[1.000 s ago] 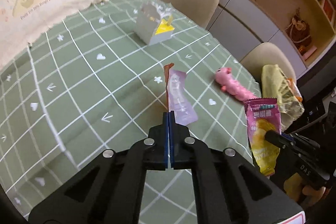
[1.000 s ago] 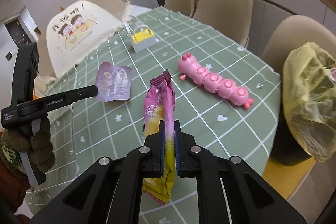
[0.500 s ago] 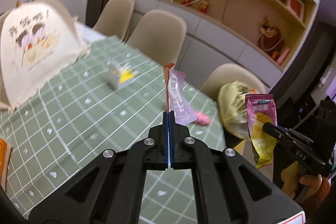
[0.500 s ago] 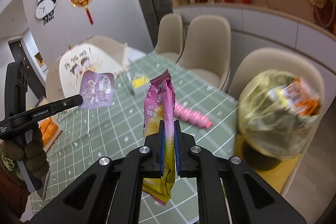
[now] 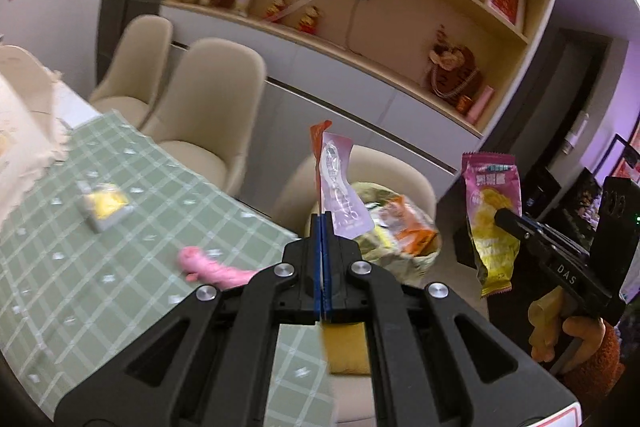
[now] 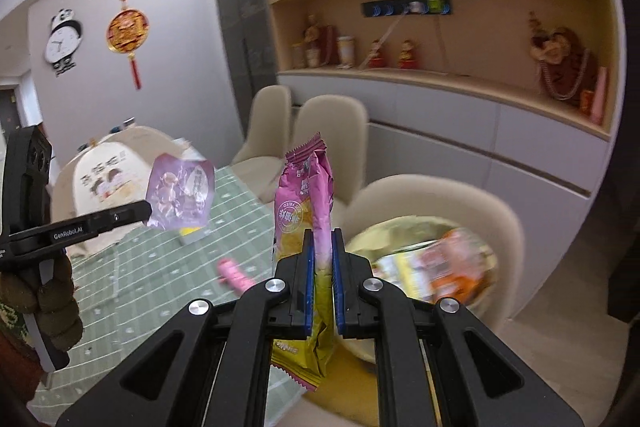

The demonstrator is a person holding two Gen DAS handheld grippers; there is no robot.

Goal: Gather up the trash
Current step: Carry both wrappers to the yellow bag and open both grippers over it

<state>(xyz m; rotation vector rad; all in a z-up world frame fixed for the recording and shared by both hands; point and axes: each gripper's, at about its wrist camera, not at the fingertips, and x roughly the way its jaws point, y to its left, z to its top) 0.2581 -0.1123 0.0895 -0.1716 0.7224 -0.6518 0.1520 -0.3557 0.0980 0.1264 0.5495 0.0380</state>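
Note:
My left gripper is shut on a flat lilac wrapper with an orange strip behind it, held up in the air. From the right wrist view the same lilac wrapper hangs off the left gripper. My right gripper is shut on a pink and yellow snack bag, also raised; in the left wrist view that snack bag sticks up from the right gripper. A yellow-lined trash bin holding wrappers stands beyond the table's end, below both grippers. The same bin shows blurred.
A green checked tablecloth covers the table, with a pink caterpillar toy and a small white box with yellow inside. Beige chairs line the far side, one behind the bin. A cloth food cover sits further back.
Both grippers have risen from just above the table and swung toward the bin, carrying their wrappers. The bin has come from the right edge to near the middle of both views.

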